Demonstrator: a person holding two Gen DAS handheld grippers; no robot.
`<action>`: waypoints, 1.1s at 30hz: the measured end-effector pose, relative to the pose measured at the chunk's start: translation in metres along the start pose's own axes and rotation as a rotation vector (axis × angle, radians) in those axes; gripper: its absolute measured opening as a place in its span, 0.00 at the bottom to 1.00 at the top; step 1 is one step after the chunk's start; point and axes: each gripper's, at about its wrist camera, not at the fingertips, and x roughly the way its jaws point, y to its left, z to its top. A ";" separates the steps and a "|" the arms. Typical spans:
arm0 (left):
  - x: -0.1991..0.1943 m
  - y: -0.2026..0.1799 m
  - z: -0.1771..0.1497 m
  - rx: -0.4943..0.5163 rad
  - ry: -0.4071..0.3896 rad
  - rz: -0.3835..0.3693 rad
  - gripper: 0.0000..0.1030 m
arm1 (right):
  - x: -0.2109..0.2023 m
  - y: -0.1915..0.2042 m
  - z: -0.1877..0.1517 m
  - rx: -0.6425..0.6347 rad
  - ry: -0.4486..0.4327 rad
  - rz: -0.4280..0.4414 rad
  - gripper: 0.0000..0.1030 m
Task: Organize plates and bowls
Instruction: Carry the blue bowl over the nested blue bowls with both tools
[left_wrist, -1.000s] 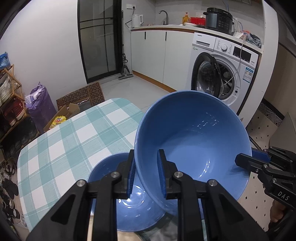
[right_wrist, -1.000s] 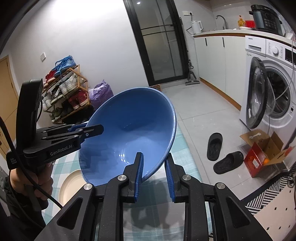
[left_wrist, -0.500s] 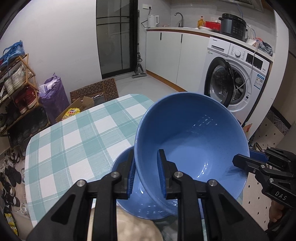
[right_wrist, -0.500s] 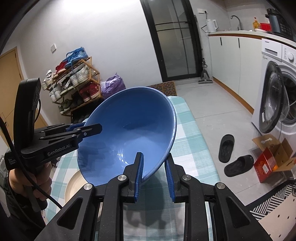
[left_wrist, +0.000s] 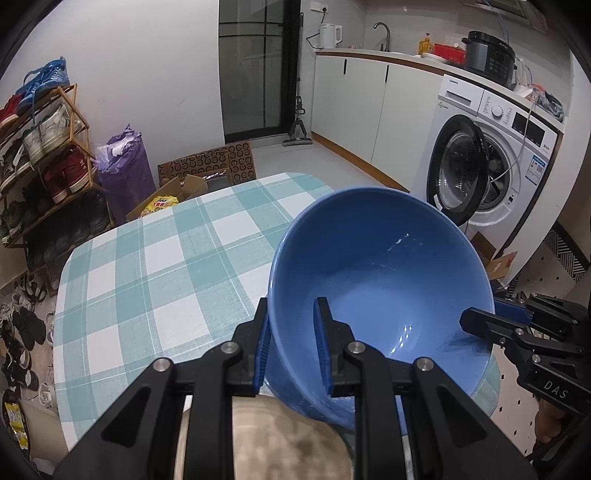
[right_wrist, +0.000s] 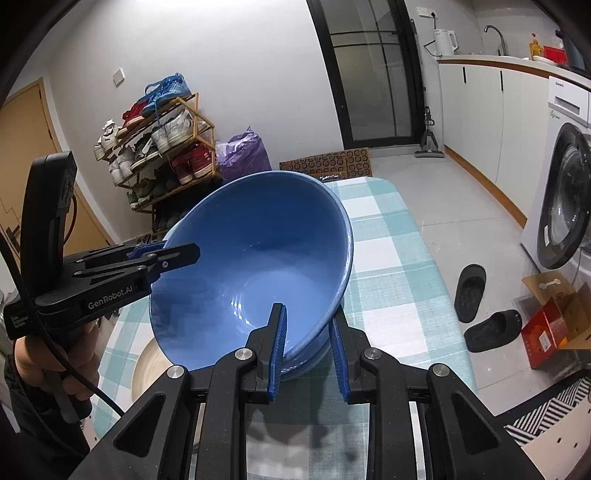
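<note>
A large blue bowl (left_wrist: 380, 295) is held between both grippers, tilted over the checked table (left_wrist: 166, 266). My left gripper (left_wrist: 291, 343) is shut on its near rim. My right gripper (right_wrist: 306, 343) has its jaws on either side of the opposite rim, closed on it; it also shows in the left wrist view (left_wrist: 495, 321). The bowl (right_wrist: 255, 266) rests low, nested on a second blue bowl (right_wrist: 314, 360) whose edge shows under it. A beige plate (right_wrist: 147, 365) lies on the table beside them, also below my left gripper (left_wrist: 266, 439).
The table ends close on the right, with slippers (right_wrist: 476, 314) and a cardboard box (right_wrist: 554, 317) on the floor. A washing machine (left_wrist: 491, 173) stands beyond. A shoe rack (left_wrist: 40, 155) and purple bag (left_wrist: 125, 173) stand at the left.
Both grippers have lowered the blue bowl down onto the second blue bowl, which is now almost fully covered. The views have swung left and the plate has come into view below.
</note>
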 end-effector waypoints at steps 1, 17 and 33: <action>0.001 0.001 -0.001 -0.003 0.002 0.002 0.20 | 0.002 0.001 0.000 -0.001 0.004 0.002 0.23; 0.024 0.009 -0.013 -0.025 0.051 0.018 0.20 | 0.037 -0.005 -0.007 -0.001 0.064 -0.002 0.23; 0.042 0.009 -0.018 -0.030 0.081 0.034 0.20 | 0.056 -0.001 -0.011 -0.037 0.092 -0.060 0.23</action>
